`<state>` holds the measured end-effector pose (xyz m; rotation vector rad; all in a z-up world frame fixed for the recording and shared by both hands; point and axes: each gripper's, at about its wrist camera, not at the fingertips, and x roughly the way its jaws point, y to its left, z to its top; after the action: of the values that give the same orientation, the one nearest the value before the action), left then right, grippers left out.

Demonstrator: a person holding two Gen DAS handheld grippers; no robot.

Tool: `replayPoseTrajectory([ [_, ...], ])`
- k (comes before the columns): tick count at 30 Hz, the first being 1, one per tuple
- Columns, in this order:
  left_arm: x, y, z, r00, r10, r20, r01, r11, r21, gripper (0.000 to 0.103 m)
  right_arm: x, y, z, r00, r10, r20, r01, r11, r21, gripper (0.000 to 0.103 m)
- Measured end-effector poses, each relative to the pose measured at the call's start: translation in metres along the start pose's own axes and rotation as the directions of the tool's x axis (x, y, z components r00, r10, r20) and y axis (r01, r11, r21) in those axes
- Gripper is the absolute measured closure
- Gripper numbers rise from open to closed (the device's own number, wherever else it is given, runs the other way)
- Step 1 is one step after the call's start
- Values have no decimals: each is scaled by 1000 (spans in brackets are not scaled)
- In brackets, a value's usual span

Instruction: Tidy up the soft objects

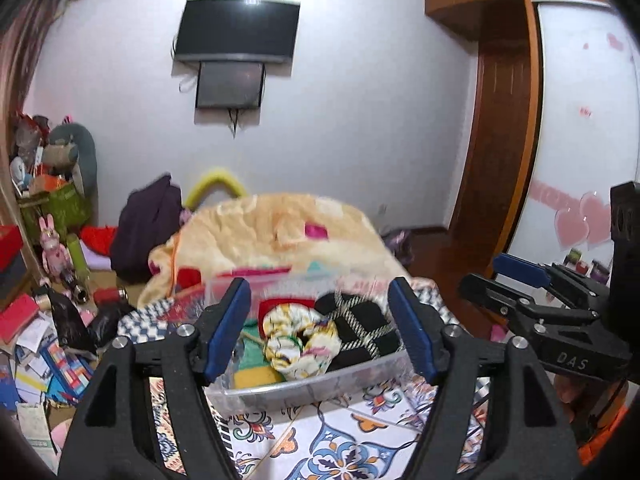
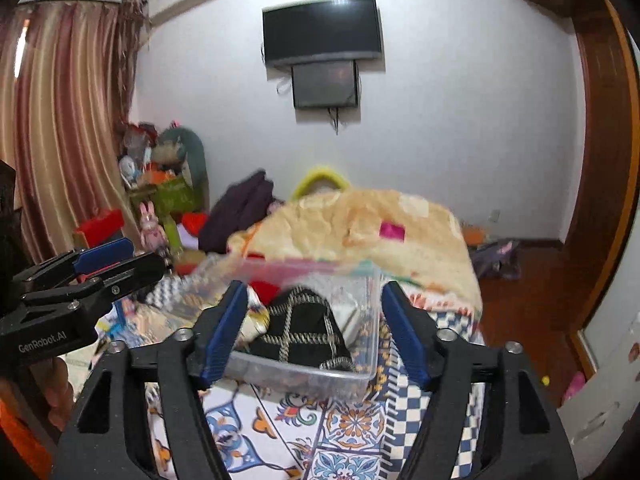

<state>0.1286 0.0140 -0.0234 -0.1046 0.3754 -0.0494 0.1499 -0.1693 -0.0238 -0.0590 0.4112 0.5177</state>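
Reading "DAS" on right gripper [image 1: 516, 280], "GenRobot.AI" on left gripper [image 2: 116, 258], both spread, over clear bin [image 1: 304, 386].

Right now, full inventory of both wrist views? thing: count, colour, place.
clear plastic bin: 1, transparent, on the patterned cloth
black checked fabric: 1, black with pale lines, in the bin
scrunchie: 1, white with yellow and dark print, in the bin
sponge: 1, yellow and green, bin's near left corner
blanket: 1, peach, behind the bin
screens: 2, black, on the wall
left hand-held gripper: 1, black with blue pads, open before the bin
right hand-held gripper: 1, same colours, open
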Motion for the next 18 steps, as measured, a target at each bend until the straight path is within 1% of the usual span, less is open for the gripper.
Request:
replayPoseTrajectory([
  [3, -29, -3, 12, 998, 3, 69, -3, 1000, 3, 27, -24, 8, 10, 998, 13, 62, -12, 1000, -20, 32],
  [5, -44, -4, 19, 995, -1, 102, 1, 1000, 2, 25, -40, 13, 16, 995, 19, 100, -16, 999, -34, 28],
  [7, -59, -7, 23, 991, 0, 131, -1, 1000, 3, 21, -51, 18, 18, 991, 27, 129, -21, 999, -45, 22],
  [9, -74, -10, 25, 986, 6, 166, -7, 1000, 8, 18, -63, 24, 23, 986, 37, 160, -28, 998, -55, 21],
  [11, -87, -14, 26, 980, 26, 199, -30, 999, 18, 11, -72, 28, 25, 982, 54, 183, -42, 997, -65, 20],
  [12, -93, -16, 26, 975, 45, 217, -50, 999, 18, 5, -74, 29, 25, 980, 59, 190, -47, 997, -67, 19],
  [14, -101, -17, 25, 970, 56, 237, -62, 998, 17, 4, -79, 32, 27, 977, 62, 206, -48, 996, -72, 17],
  [17, -110, -18, 26, 969, 46, 243, -53, 998, 20, 2, -83, 34, 24, 973, 70, 220, -55, 996, -75, 11],
  [18, -112, -18, 26, 968, 47, 246, -54, 998, 22, 2, -85, 35, 24, 971, 74, 226, -59, 996, -72, 6],
])
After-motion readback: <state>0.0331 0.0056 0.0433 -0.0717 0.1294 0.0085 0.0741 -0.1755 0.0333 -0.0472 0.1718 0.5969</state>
